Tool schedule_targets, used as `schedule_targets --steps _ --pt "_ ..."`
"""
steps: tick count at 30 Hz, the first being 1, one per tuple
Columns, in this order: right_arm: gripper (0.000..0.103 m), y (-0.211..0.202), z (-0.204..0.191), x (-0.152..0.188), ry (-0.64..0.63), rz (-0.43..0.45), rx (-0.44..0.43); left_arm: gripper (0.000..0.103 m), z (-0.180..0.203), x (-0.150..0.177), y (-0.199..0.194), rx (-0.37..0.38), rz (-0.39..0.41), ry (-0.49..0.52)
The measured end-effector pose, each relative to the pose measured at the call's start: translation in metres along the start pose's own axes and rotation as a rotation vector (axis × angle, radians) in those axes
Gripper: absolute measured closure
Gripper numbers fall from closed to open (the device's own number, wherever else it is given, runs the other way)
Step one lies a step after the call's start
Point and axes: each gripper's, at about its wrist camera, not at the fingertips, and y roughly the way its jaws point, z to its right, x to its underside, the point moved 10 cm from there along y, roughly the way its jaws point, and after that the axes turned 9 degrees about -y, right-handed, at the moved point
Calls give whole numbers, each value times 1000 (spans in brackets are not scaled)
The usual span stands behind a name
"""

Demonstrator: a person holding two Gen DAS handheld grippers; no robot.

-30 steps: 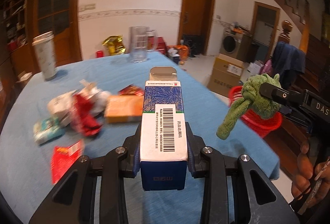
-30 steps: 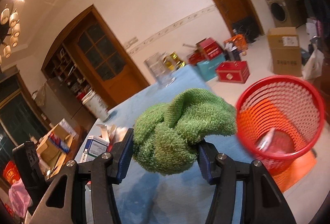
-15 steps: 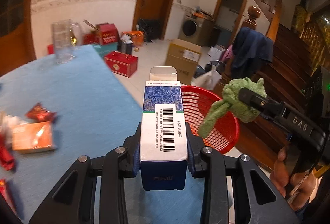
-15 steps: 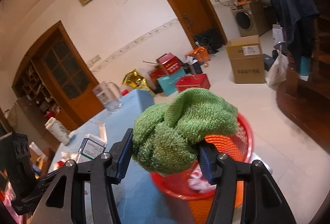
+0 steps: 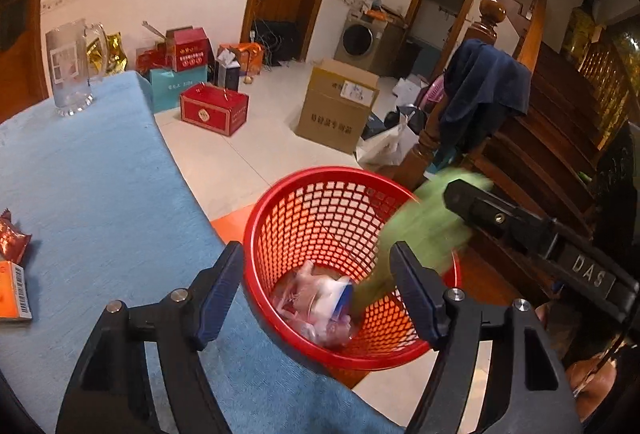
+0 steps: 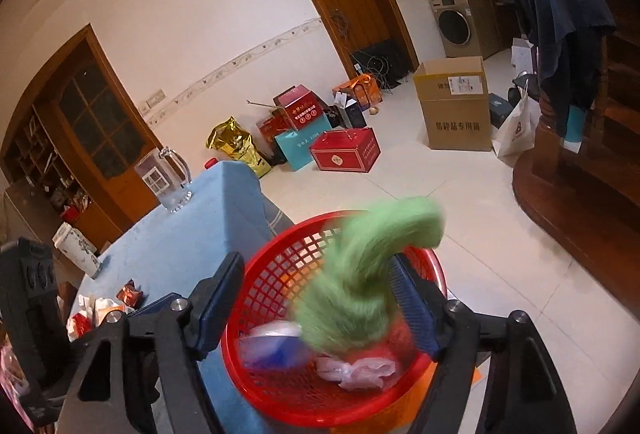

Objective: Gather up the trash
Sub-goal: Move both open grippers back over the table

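Just off the edge of the blue table point(image 5: 100, 194) stands a red mesh basket point(image 5: 320, 172). My left gripper point(image 5: 320, 294) hovers over it, jaws opening, with nothing between them. The blue-and-white carton point(image 5: 338, 300) lies blurred in the basket among plastic wrappers. In the right wrist view my right gripper point(image 6: 320, 302) is also above the basket point(image 6: 272, 274) with its jaws opening. The green cloth point(image 6: 360, 274) is a blur slipping down between its fingers toward the basket. That cloth point(image 5: 420, 226) also shows in the left wrist view, beside the right gripper point(image 5: 480, 210).
On the table are a glass pitcher point(image 5: 72, 66), an orange box point(image 5: 12, 290) and a red snack wrapper point(image 5: 12, 242). A cardboard box point(image 5: 336, 106) and red gift boxes point(image 5: 212, 108) sit on the floor beyond. Wooden stairs point(image 5: 560, 138) rise at the right.
Both grippers swung from over the table to above the red basket and opened. The carton left the left jaws and lies in the basket. The green cloth is falling from the right jaws.
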Motion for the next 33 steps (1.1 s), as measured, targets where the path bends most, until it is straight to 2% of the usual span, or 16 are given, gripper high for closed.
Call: schedule_targets --steps 4,6,14,18,25,33 --pt "24 -11 1 -1 6 30 -1 30 -4 1 -8 -14 13 7" --pt "24 -16 -5 3 19 35 -31 30 -8 4 -14 -24 22 11" --pt "24 -21 -60 34 6 18 -141 30 -31 23 -57 -97 76 60" --pt "24 -12 -88 51 -33 -7 -140 29 -51 37 -83 -148 111 79" --pt "24 4 -140 78 -99 -63 -192 29 -91 62 -131 -225 158 69" --pt "24 15 -202 114 -190 -126 -266 28 -148 86 -171 -296 171 -29"
